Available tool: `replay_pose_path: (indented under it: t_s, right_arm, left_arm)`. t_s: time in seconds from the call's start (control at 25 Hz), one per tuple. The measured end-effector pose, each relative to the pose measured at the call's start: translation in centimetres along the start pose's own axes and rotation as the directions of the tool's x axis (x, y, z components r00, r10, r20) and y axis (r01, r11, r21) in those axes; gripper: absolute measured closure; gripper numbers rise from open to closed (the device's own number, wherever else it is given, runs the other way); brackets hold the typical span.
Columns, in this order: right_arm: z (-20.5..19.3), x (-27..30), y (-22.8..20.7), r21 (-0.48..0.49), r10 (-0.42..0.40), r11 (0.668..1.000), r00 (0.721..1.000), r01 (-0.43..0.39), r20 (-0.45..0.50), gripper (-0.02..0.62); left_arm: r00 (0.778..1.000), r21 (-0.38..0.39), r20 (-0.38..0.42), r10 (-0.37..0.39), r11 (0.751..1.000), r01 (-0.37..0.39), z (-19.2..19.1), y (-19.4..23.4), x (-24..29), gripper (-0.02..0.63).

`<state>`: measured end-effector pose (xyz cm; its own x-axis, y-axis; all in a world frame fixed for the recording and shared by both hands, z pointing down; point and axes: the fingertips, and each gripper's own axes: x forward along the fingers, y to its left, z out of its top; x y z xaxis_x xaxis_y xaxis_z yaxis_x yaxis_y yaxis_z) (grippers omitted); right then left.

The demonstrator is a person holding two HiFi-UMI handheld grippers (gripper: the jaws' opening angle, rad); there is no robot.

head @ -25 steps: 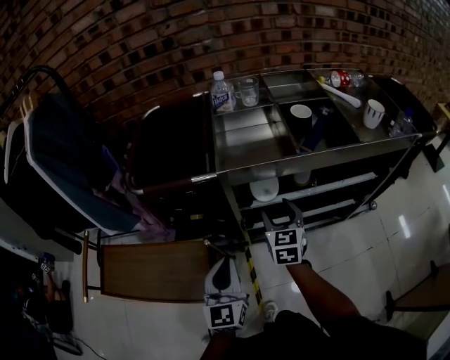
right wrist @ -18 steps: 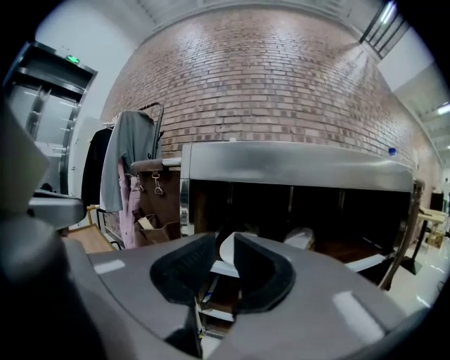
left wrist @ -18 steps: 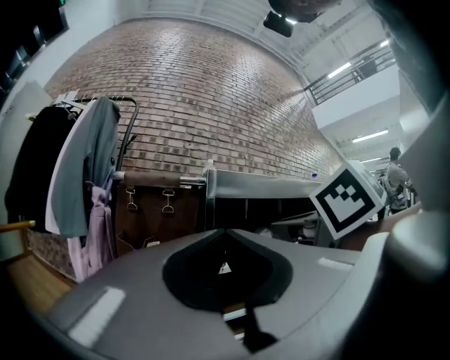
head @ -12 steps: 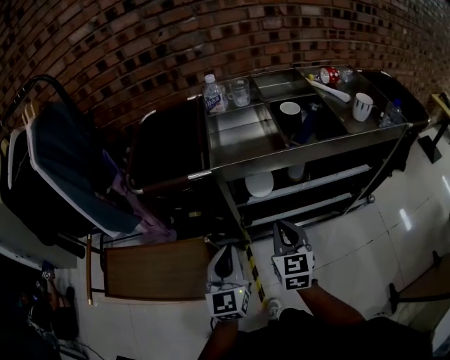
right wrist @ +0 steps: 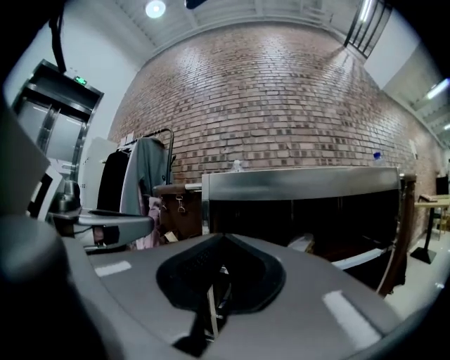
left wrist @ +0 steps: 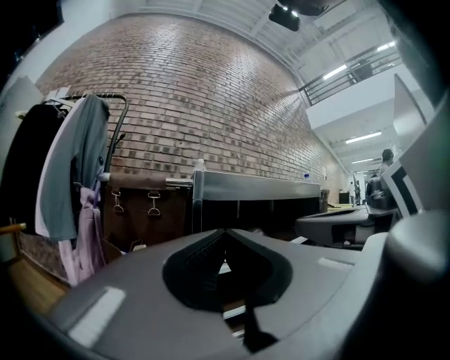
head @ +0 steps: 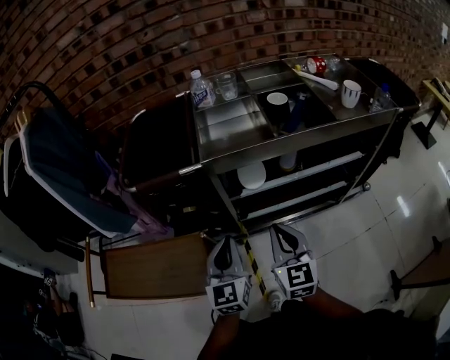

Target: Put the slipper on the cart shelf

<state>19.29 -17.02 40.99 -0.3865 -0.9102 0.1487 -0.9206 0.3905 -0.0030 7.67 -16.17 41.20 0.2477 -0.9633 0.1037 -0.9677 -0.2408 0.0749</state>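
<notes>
Head view: right tongs near cart

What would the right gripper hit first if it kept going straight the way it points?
Most likely the cart, somewhere in its open front at the lower shelves beneath the top. Nothing shows in between, though depth is hard to judge.

Dim and underexposed from above; glare streaks the floor tiles at right, a ceiling lamp blooms white, the brick wall bows outward.
</notes>
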Motion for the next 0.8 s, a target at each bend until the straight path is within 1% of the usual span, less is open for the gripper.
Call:
replay_pose_path:
  t_s: [0.12,0.4,0.48,0.64,0.8]
  right_arm:
    - [0.3,-0.5,0.3,-0.004,-0.01,1.0,1.0,0.01,0.019,0.594]
    - [-0.8,-0.9,0.6,-0.052,-0.03,0.998,1.0,0.03,0.003,0.594]
    - [-0.7,-1.2,1.0,-0.073,-0.019,0.997,1.0,0.02,0.014,0.594]
    - [1.0,-1.7,2.4,-0.152,0.013,0.988,0.999,-0.006,0.045,0.594]
    - [0.2,-2.1,2.6,-0.139,0.013,0.99,0.999,-0.007,0.037,0.594]
  left_arm:
    - [1.0,0.007,-0.008,-0.005,1.0,0.005,-0.3,-0.1,-0.3,0.591]
    - [1.0,0.015,-0.002,-0.001,1.0,0.001,-0.2,0.1,-0.8,0.591]
    - [1.0,0.017,-0.001,0.002,1.0,-0.002,-0.2,0.1,-1.1,0.591]
    - [1.0,0.027,0.004,0.013,1.0,-0.013,-0.3,0.3,-1.5,0.59]
    - [1.0,0.032,0.007,0.017,0.999,-0.017,-0.3,0.1,-2.0,0.591]
